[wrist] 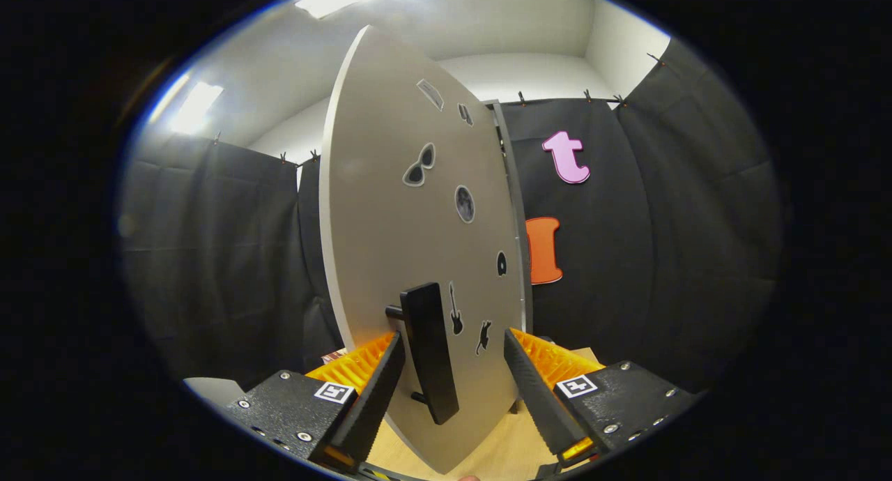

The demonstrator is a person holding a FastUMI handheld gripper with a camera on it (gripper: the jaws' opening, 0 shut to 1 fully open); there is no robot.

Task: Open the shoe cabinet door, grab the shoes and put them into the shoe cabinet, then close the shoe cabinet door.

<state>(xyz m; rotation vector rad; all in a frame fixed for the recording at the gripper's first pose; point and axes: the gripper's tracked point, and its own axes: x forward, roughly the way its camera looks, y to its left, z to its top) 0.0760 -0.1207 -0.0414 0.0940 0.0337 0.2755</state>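
Reaching for the handle: the gripper [453, 390] has its two fingers spread wide on either side of the black bar handle [428, 352] — neither pad looks pressed against it.

Claw: jaws apart, the left finger [373, 397] just beside the handle and perhaps brushing it, the right finger [533, 397] well clear; nothing is clamped.

Cabinet door: the grey shoe cabinet door [390, 223] stands swung out edge-on towards the camera, small black stickers [419, 166] dotted over its face, its far edge meeting the cabinet frame [512, 209] beyond.

Door state: partly open, I'd judge, from the angle it makes with the frame — whether it is on its way open or on its way shut, this single view won't say.

Shoes: I cannot place them from here; the cabinet's inside is hidden behind the door.

Floor: a pale wooden surface [502, 453] runs under the door's lower edge and between the fingers.

Progress: somewhere in a door step — opening or closing. If opening, grabbing the shoes, stowing them and shutting the door all remain; if closing, only the last swing is left.

Next call: the fingers would need to close on the handle, or one push against it, to move the door.
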